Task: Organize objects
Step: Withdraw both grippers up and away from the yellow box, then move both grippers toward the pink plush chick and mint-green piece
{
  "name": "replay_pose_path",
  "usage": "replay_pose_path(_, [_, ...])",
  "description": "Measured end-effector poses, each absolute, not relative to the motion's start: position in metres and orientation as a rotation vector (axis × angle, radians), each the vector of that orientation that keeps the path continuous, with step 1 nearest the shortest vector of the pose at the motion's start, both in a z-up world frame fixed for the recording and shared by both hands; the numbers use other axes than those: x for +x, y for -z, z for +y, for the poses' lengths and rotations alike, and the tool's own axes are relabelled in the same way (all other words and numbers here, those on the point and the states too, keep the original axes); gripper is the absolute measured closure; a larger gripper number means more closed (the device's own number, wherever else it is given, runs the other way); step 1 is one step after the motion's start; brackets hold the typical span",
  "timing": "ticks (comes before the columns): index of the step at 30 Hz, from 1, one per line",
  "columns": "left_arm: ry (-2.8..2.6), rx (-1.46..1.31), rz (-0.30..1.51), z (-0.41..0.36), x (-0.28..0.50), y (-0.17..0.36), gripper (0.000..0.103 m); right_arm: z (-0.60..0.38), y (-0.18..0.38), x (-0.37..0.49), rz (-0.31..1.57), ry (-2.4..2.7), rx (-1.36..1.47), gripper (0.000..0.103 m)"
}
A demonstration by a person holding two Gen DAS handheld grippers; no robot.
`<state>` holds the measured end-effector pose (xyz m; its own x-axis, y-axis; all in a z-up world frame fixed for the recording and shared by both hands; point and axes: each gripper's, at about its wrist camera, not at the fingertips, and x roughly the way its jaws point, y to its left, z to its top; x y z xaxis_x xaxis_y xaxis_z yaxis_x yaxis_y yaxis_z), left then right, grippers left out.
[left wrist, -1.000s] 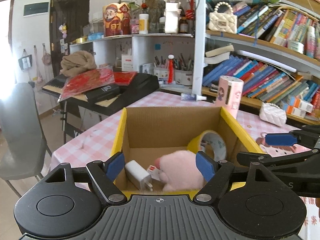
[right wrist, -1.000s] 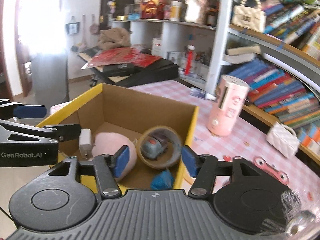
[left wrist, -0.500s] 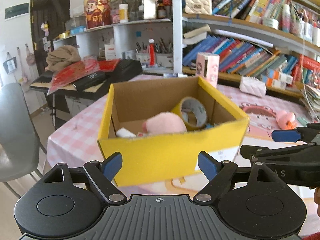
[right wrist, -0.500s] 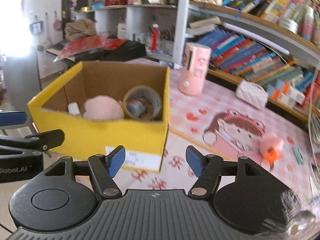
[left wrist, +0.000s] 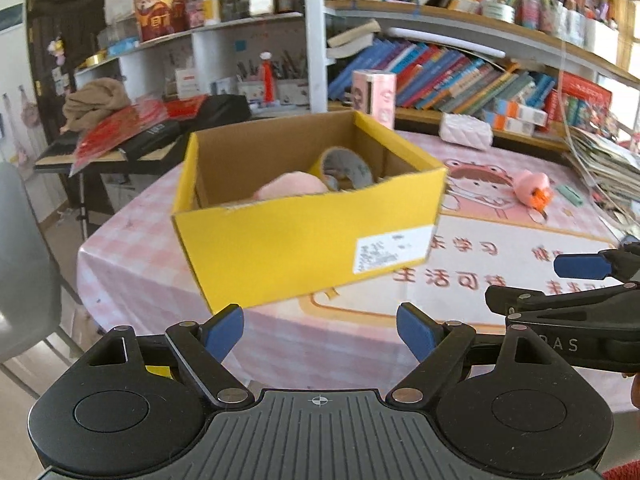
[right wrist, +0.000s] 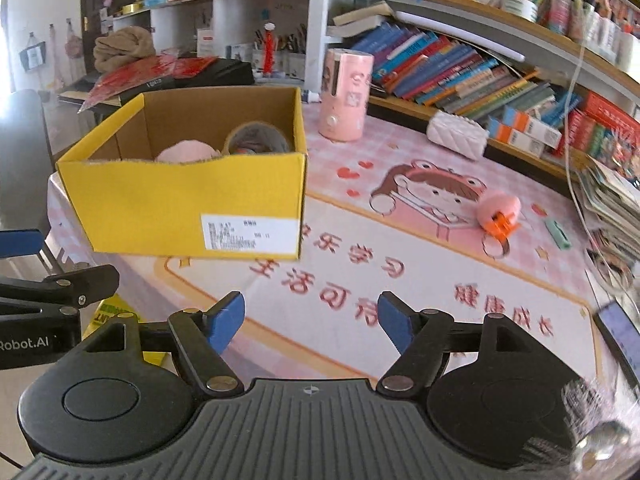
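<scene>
A yellow cardboard box (left wrist: 304,240) (right wrist: 180,200) stands on the pink table mat (right wrist: 400,280), well ahead of both grippers. Inside it a pink plush (left wrist: 292,188) (right wrist: 186,150) and a tape roll (left wrist: 346,168) (right wrist: 256,140) show above the rim. A pink toy with an orange part (left wrist: 532,186) (right wrist: 500,210) lies on the mat to the right, beside a small green piece (right wrist: 558,234). My left gripper (left wrist: 320,330) is open over the table's near edge. My right gripper (right wrist: 311,320) is opening, with nothing between its pads.
A pink cylinder (right wrist: 346,96) and a white quilted purse (right wrist: 456,134) stand behind the box, before the bookshelves. A paper stack (right wrist: 612,208) and a phone (right wrist: 620,336) sit at the right edge. A grey chair (left wrist: 20,260) stands left of the table.
Both grippers have drawn back from over the box to the table's near side, so the box's front wall now shows. Both pairs of jaws stand a little wider.
</scene>
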<state>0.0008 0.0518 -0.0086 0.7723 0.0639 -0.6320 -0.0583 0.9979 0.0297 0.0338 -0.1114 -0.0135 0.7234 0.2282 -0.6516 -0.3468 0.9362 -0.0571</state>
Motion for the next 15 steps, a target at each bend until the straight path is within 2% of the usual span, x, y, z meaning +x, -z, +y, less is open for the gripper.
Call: replay_pose_path(15, [0.123,0.054,0.686,0.010,-0.008,0.014,0.017,-0.158,0.016,-0.006,0.702,-0.147,-0.129,0.030])
